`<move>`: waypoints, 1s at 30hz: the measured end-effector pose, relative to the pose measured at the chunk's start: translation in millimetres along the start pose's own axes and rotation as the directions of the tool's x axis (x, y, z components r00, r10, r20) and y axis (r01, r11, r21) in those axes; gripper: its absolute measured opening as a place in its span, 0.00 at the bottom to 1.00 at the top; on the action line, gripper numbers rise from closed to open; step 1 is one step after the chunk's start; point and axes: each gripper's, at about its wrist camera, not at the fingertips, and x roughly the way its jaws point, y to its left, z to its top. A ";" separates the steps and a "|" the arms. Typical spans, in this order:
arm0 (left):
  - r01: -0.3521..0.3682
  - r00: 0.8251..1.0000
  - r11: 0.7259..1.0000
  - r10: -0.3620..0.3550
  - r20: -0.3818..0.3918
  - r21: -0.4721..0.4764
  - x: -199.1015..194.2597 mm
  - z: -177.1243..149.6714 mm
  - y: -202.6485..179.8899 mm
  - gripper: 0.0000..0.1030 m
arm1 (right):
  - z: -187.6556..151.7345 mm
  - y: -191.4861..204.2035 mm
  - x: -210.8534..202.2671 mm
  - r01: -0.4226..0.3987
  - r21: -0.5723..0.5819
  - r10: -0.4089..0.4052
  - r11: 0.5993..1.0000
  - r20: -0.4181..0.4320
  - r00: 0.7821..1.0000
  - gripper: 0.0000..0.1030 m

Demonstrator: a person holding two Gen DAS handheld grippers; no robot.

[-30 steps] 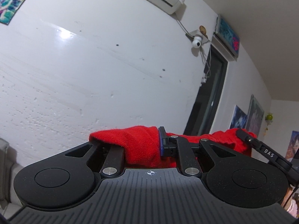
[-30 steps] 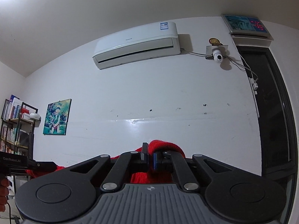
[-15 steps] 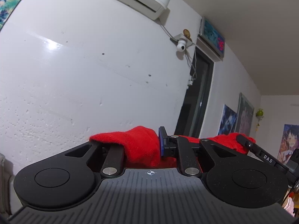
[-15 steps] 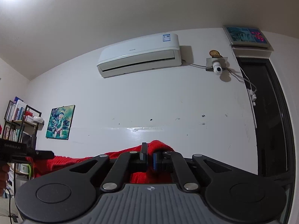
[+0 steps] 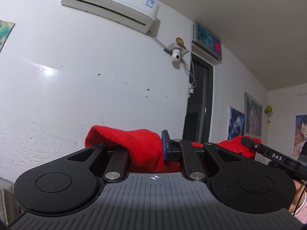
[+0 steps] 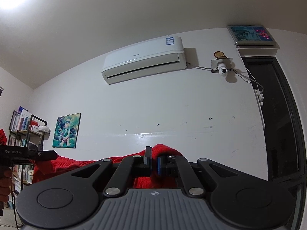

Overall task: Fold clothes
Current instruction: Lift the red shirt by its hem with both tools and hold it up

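A red knit garment [image 5: 138, 141] hangs stretched between my two grippers, held up in the air in front of a white wall. My left gripper [image 5: 144, 146] has a thick bunch of the cloth between its jaws, which are closing on it. Its left finger is hidden under the fabric and its blue pad [image 5: 164, 145] presses the cloth's side. At the right edge of the left wrist view, the right gripper's tip [image 5: 249, 141] bites the garment's other end. My right gripper [image 6: 152, 160] is shut on a thin fold of the red garment [image 6: 86, 163]. The left gripper [image 6: 49, 155] shows at far left.
A wall air conditioner [image 6: 144, 61], a small security camera [image 6: 222, 70] and a dark doorway [image 6: 276, 118] lie ahead. A bookshelf [image 6: 25, 132] and a framed picture [image 6: 66, 130] are at left. Posters [image 5: 253, 115] hang on the side wall. A hand [image 6: 4, 180] holds the left gripper.
The left gripper has rolled toward level and shifted sideways, bringing the whole air conditioner into its view. The right gripper has drifted a little sideways. Both keep their hold on the red garment.
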 end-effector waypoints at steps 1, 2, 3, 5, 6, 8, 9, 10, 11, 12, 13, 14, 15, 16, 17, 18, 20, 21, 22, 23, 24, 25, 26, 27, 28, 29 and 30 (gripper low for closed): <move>-0.008 1.000 1.000 0.008 -0.013 -0.002 6.0 -3.3 4.1 0.14 | -6.2 -2.2 8.2 0.003 0.007 -0.003 1.000 -0.018 1.000 0.04; -0.016 1.000 1.000 0.016 -0.026 -0.004 11.9 -6.7 8.2 0.14 | -12.4 -4.3 16.4 0.007 0.013 -0.007 1.000 -0.036 0.999 0.04; -0.026 0.999 1.000 0.026 -0.038 -0.006 16.2 -10.8 13.2 0.14 | -18.0 -6.5 23.8 0.010 0.019 -0.009 1.000 -0.052 0.999 0.04; -0.054 0.996 0.998 0.053 -0.076 -0.017 33.5 -23.3 27.9 0.14 | -43.4 -18.0 52.3 0.019 0.044 -0.014 0.999 -0.123 0.992 0.04; -0.082 0.990 0.996 0.077 -0.121 -0.032 54.9 -38.0 43.7 0.14 | -57.6 -23.4 67.6 0.027 0.054 -0.018 0.998 -0.159 0.987 0.04; -0.120 0.979 0.991 0.110 -0.171 -0.051 84.5 -59.3 67.4 0.14 | -84.6 -31.5 94.2 0.042 0.067 -0.026 0.997 -0.217 0.976 0.04; -0.141 0.973 0.988 0.126 -0.196 -0.061 100.3 -70.6 79.9 0.14 | -98.6 -35.6 108.5 0.050 0.072 -0.031 0.996 -0.246 0.969 0.04; -0.168 0.964 0.983 0.148 -0.219 -0.076 123.7 -86.5 98.1 0.14 | -115.2 -39.9 127.0 0.059 0.071 -0.038 0.996 -0.271 0.962 0.04; -0.184 0.960 0.979 0.160 -0.229 -0.086 139.4 -94.6 110.0 0.14 | -131.5 -44.1 145.8 0.068 0.067 -0.045 0.995 -0.293 0.955 0.04; -0.201 0.957 0.974 0.173 -0.232 -0.107 156.1 -100.7 122.8 0.13 | -146.0 -47.9 166.0 0.076 0.052 -0.057 0.996 -0.305 0.951 0.04; -0.219 0.955 0.967 0.184 -0.233 -0.130 173.1 -106.2 135.9 0.13 | -157.4 -51.5 187.4 0.080 0.035 -0.065 0.996 -0.306 0.950 0.04; -0.231 0.956 0.958 0.191 -0.220 -0.168 192.0 -105.9 149.2 0.13 | -160.0 -53.3 198.9 0.083 0.024 -0.072 0.996 -0.300 0.951 0.04; -0.233 0.958 0.956 0.195 -0.209 -0.178 197.1 -102.9 152.1 0.12 | -158.6 -55.6 213.5 0.087 0.020 -0.078 0.996 -0.282 0.956 0.04; -0.232 0.963 0.956 0.199 -0.181 -0.180 205.2 -95.4 153.6 0.12 | -151.2 -57.2 226.6 0.085 0.017 -0.078 0.996 -0.251 0.965 0.04; -0.229 0.967 0.957 0.203 -0.151 -0.180 213.0 -87.3 154.5 0.12 | -144.4 -57.2 230.8 0.082 0.013 -0.077 0.997 -0.227 0.971 0.04; -0.215 0.974 0.963 0.201 -0.102 -0.160 218.3 -73.5 150.4 0.12 | -134.1 -56.6 234.7 0.074 -0.001 -0.073 0.997 -0.187 0.980 0.04; -0.179 0.984 0.974 0.174 -0.048 -0.136 217.9 -56.4 142.5 0.13 | -115.0 -55.2 236.3 0.066 -0.037 -0.070 0.997 -0.109 0.992 0.04; -0.155 0.988 0.982 0.155 -0.015 -0.103 215.7 -47.1 135.9 0.13 | -105.5 -56.0 234.6 0.060 -0.044 -0.063 0.997 -0.070 0.996 0.04; -0.142 0.990 0.987 0.143 0.005 -0.074 212.5 -42.2 130.7 0.13 | -96.4 -58.4 230.3 0.044 -0.042 -0.045 0.998 -0.032 0.998 0.04; -0.128 0.991 0.990 0.129 0.017 -0.052 209.6 -40.1 127.2 0.13 | -92.8 -60.3 226.3 0.032 -0.041 -0.033 0.999 -0.014 0.999 0.04; -0.111 0.993 0.993 0.112 0.025 -0.036 206.2 -41.5 125.1 0.13 | -90.2 -62.3 221.8 0.021 -0.041 -0.020 0.999 0.002 1.000 0.04; -0.093 0.995 0.995 0.094 0.026 -0.026 203.5 -48.0 124.5 0.13 | -93.8 -65.0 215.5 0.010 -0.044 -0.010 0.999 0.007 1.000 0.04; -0.088 0.996 0.996 0.088 0.017 -0.010 203.6 -55.1 123.2 0.13 | -101.8 -67.5 209.4 0.004 -0.043 -0.004 0.999 0.002 1.000 0.04; -0.084 0.996 0.996 0.083 0.008 0.004 203.7 -62.7 122.0 0.13 | -108.2 -70.0 204.5 0.002 -0.041 -0.003 0.999 -0.007 1.000 0.04; -0.083 0.996 0.996 0.083 -0.011 0.017 204.8 -74.8 121.8 0.13 | -127.8 -74.5 197.2 -0.004 -0.035 0.003 0.999 -0.036 0.999 0.04; -0.082 0.996 0.996 0.082 -0.033 0.030 205.8 -88.2 121.9 0.13 | -141.2 -78.9 194.1 -0.006 -0.023 0.004 1.000 -0.056 0.998 0.04; -0.073 0.995 0.997 0.075 -0.073 0.033 205.7 -112.7 124.2 0.13 | -156.3 -83.1 190.4 -0.007 -0.010 0.007 1.000 -0.079 0.997 0.05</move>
